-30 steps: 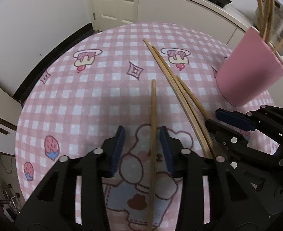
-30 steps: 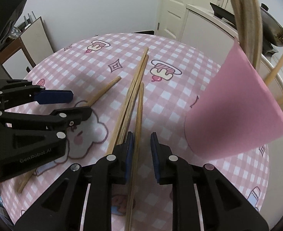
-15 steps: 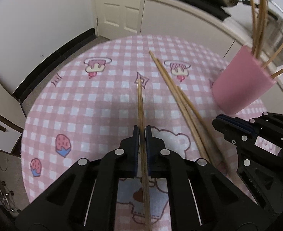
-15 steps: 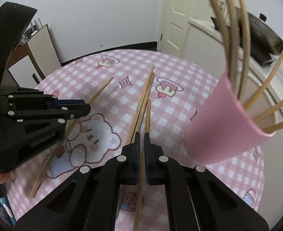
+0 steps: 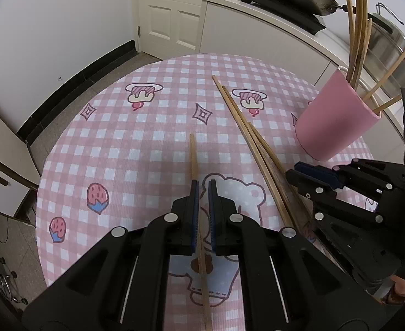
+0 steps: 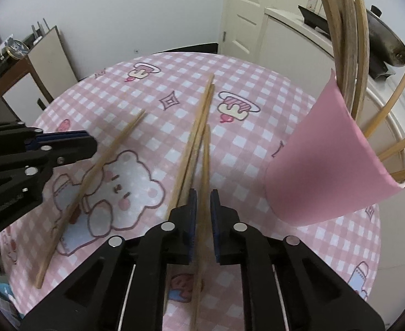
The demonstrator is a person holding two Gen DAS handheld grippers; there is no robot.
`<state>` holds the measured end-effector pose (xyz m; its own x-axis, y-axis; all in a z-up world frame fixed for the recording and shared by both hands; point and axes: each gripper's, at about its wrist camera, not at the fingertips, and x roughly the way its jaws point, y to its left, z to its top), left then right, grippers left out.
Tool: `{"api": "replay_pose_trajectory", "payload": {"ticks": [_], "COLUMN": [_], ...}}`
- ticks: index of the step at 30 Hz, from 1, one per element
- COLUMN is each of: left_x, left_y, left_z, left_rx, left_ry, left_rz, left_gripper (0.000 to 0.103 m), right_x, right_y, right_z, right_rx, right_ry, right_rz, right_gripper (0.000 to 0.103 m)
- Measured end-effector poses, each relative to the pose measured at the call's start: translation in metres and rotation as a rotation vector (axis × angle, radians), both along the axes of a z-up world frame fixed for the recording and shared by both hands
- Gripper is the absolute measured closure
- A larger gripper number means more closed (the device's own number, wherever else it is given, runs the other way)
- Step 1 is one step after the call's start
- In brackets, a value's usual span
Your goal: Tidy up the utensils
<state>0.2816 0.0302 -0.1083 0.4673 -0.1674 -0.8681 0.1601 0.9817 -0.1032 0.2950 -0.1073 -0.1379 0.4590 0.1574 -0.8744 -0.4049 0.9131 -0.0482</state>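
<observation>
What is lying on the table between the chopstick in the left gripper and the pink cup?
A bundle of loose chopsticks lies on the checked cloth between the held chopstick and the pink cup; the left wrist view shows it.

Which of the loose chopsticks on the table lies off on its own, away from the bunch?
The chopstick across the bear print, between the left hand-held gripper's pads. The other three lie bunched side by side nearer the pink cup.

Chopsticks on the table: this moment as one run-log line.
left gripper: jaws shut on left chopstick | right gripper: jaws opening, right chopstick between them | pink cup: holds several chopsticks | loose pair: lying beside right chopstick
</observation>
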Motion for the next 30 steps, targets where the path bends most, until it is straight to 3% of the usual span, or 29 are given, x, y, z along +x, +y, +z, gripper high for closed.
{"api": "replay_pose_trajectory", "payload": {"ticks": [21, 25, 30], "left_x": [0.020, 0.022, 0.025], "left_y": [-0.001, -0.002, -0.005], "left_z": [-0.026, -0.028, -0.034], "left_rx": [0.028, 0.028, 0.052], "left_ry": [0.091, 0.095, 0.089], "left_rz": [0.020, 0.036, 0.034], "left_gripper": [0.095, 0.073, 0.072], "right_x": [0.012, 0.012, 0.012], "right_y": [-0.001, -0.002, -0.002], "right_z": [-0.012, -0.011, -0.012], "right_rx": [0.010, 0.014, 0.016], "right_ry": [0.019, 0.019, 0.017], "right_rz": [-0.001, 0.001, 0.003], "right_gripper": [0.088, 0.088, 0.088]}}
